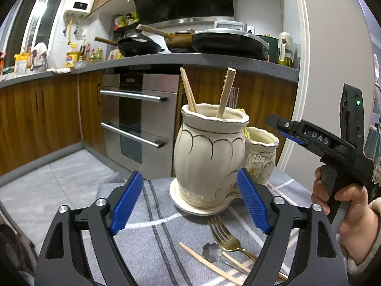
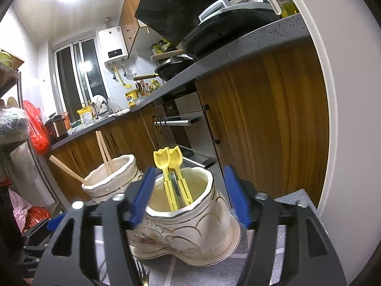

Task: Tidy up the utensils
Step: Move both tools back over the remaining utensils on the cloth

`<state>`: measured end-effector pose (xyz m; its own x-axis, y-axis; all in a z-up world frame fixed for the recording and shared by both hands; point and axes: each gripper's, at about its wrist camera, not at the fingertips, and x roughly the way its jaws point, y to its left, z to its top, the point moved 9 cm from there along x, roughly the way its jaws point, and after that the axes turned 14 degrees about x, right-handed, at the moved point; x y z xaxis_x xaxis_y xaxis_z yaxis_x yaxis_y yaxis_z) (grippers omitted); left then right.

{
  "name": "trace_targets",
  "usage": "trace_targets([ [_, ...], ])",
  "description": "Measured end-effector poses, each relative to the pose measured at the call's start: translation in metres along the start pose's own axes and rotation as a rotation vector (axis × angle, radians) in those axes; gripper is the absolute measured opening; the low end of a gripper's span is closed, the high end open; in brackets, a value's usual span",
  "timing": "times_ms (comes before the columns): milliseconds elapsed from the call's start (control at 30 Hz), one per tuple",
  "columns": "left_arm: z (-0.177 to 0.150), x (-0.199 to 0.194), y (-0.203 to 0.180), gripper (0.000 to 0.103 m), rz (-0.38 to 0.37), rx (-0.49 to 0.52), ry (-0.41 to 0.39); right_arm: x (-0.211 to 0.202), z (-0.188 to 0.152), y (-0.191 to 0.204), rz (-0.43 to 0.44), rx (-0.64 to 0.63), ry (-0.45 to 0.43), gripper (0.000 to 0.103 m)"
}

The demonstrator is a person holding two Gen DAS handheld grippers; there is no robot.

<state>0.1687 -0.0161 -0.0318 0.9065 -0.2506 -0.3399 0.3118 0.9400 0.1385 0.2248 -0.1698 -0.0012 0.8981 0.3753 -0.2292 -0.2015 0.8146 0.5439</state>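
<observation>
Left gripper (image 1: 190,205): jaws wide, empty, tall ceramic holder (image 1: 209,152) just ahead between them.
Right gripper (image 2: 190,196): jaws wide, straddling short holder (image 2: 188,217).
Gold fork (image 1: 226,238): on the cloth (image 1: 147,243).

Hidden and cut-off parts around the two cream ceramic holders

Inside the tall cream ceramic vase (image 1: 209,152) the lower ends of the wooden chopsticks (image 1: 188,90) are hidden; silver fork tines (image 1: 235,97) behind its rim are mostly covered. The gold metal fork (image 1: 226,238) and loose pale wooden chopstick (image 1: 209,265) run behind the left gripper's black frame. The yellow plastic tongs (image 2: 172,178) hide something silvery, unidentifiable.
</observation>
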Motion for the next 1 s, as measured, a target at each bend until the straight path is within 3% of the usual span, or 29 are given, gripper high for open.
trace_targets([
  [33,0.000,-0.002,0.000,0.089,0.012,0.004,0.000,-0.001,0.000,0.000,0.003,0.006,0.004,0.074],
  [100,0.002,-0.005,0.000,0.094,0.031,0.013,-0.004,-0.005,0.002,0.001,0.012,0.024,0.009,0.092],
  [167,0.005,-0.011,-0.002,0.096,0.052,0.027,-0.009,-0.012,0.004,0.002,0.031,0.037,0.002,0.098],
  [600,0.007,-0.028,-0.013,0.097,0.101,0.050,0.021,-0.057,0.003,0.011,0.021,-0.016,-0.020,0.098],
  [1000,-0.012,-0.042,-0.016,0.098,0.102,0.021,0.075,-0.081,-0.025,-0.002,-0.027,-0.103,0.059,0.098],
])
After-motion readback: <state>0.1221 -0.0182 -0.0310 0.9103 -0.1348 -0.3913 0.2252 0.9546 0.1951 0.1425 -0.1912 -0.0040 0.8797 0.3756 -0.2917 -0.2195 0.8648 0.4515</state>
